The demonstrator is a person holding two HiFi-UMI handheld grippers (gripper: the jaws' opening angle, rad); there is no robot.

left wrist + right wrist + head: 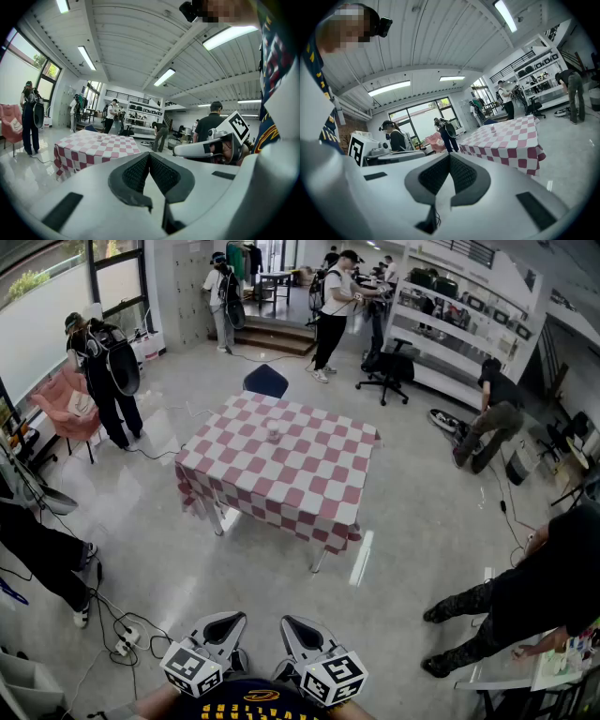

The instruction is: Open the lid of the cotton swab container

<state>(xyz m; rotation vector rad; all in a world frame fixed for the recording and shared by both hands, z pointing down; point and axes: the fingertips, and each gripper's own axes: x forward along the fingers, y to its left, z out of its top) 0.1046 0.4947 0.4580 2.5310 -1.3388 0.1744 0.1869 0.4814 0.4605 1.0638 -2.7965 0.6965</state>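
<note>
The cotton swab container point(274, 432) is a small clear pot standing near the middle of the red-and-white checked table point(309, 493), far ahead of me. It shows as a tiny speck in the left gripper view point(99, 138) and in the right gripper view point(493, 128). My left gripper point(225, 626) and right gripper point(298, 630) are held close to my body at the bottom of the head view, side by side. Both are shut with nothing between the jaws, and both are well short of the table. The left gripper point(149, 157) and right gripper point(449, 158) show their pads pressed together.
A blue chair point(266, 382) stands behind the table. Several people stand or crouch around the room, one crouching at the right point(525, 601). Cables and a power strip point(122, 645) lie on the floor at the left. Shelves point(459, 334) line the far right wall.
</note>
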